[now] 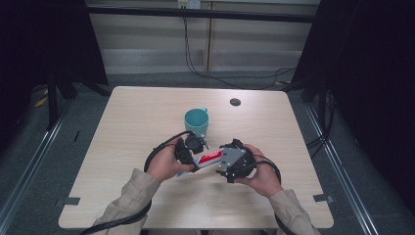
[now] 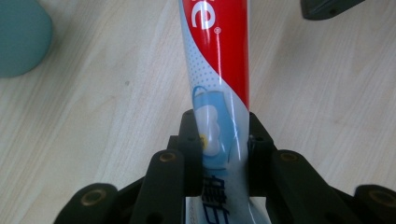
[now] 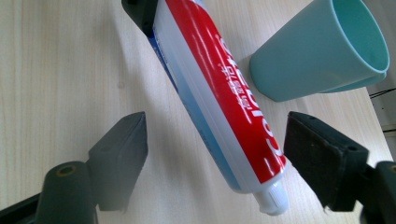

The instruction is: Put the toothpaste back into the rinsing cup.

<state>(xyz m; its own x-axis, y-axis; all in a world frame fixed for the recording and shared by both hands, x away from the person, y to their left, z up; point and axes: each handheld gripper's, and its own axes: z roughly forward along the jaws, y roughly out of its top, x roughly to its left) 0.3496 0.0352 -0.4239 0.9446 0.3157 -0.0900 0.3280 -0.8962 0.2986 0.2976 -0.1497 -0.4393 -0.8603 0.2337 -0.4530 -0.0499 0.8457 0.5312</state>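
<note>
Your left tongs (image 2: 218, 154) are clamped on the flat tail end of the toothpaste tube (image 2: 219, 70), jaws pressed against both sides, holding it just above the desk (image 1: 137, 117). Your right tongs (image 3: 215, 154) are spread wide, one jaw on each side of the tube's white cap (image 3: 273, 199) without touching it. Beyond the tube, near its middle, the teal cup (image 1: 196, 122) stands upright on the desk. Farther back sits a small dark round disc (image 1: 235, 102).
</note>
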